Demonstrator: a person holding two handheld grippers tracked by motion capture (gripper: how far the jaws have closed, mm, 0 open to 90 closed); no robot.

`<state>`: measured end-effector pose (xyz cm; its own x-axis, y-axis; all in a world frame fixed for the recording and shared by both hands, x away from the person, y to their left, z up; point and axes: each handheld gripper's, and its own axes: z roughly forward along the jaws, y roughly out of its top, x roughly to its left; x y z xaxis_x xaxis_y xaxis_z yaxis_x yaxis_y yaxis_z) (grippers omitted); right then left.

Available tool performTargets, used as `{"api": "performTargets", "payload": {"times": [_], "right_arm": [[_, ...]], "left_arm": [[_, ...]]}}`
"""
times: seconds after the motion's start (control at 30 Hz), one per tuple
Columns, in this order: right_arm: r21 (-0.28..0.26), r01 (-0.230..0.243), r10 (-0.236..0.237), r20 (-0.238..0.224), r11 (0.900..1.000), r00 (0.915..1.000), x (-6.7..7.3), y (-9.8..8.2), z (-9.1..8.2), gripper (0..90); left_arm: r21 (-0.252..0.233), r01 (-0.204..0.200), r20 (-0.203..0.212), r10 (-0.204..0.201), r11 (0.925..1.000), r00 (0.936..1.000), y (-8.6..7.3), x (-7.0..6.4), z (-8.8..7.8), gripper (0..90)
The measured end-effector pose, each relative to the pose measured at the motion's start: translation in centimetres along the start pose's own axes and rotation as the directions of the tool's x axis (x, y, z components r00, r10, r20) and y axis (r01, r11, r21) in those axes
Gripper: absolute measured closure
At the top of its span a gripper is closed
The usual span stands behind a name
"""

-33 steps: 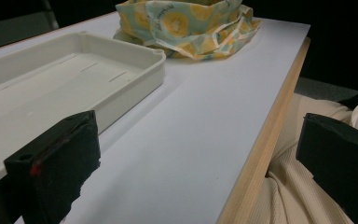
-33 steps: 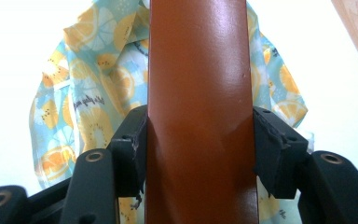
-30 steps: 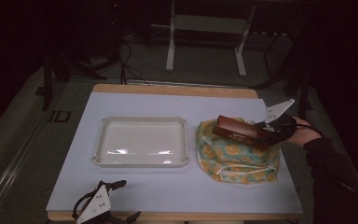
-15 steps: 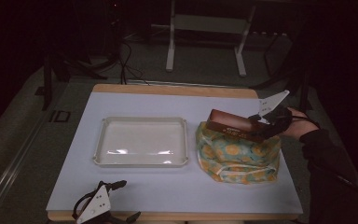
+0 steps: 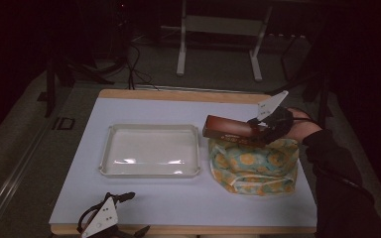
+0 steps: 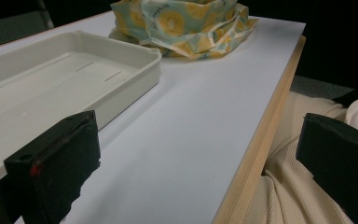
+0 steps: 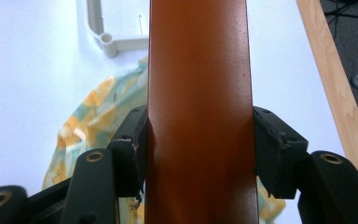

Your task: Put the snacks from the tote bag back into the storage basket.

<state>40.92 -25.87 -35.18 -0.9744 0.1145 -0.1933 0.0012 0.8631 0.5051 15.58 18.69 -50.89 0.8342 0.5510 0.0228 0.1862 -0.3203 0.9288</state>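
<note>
Right gripper [image 5: 259, 130] clamps brown box [image 5: 228, 130] above patterned bag [image 5: 253, 166], tray [image 5: 151, 171] beside

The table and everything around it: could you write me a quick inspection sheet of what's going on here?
Surface: white table with a wooden edge.
Job's things: brown box held above a yellow-patterned cloth bag; empty white tray beside the bag.
Clutter: nothing seen.
Grippers: right gripper clamps the box; left gripper open at the near edge, holding nothing.
Cables: some on the floor behind the table.
Surroundings: dark room, a metal stand behind.
</note>
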Motion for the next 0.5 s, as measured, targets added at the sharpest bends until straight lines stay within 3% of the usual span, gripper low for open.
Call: {"api": "performTargets", "payload": {"times": [0.5], "right_arm": [[0.003,0.074,-0.074,-0.038,0.997,0.9966,0.5,4.6,2.7,43.1]], "left_arm": [[0.002,-0.006,0.005,0.006,1.0,1.0,0.0,0.0,0.0,0.0]]}}
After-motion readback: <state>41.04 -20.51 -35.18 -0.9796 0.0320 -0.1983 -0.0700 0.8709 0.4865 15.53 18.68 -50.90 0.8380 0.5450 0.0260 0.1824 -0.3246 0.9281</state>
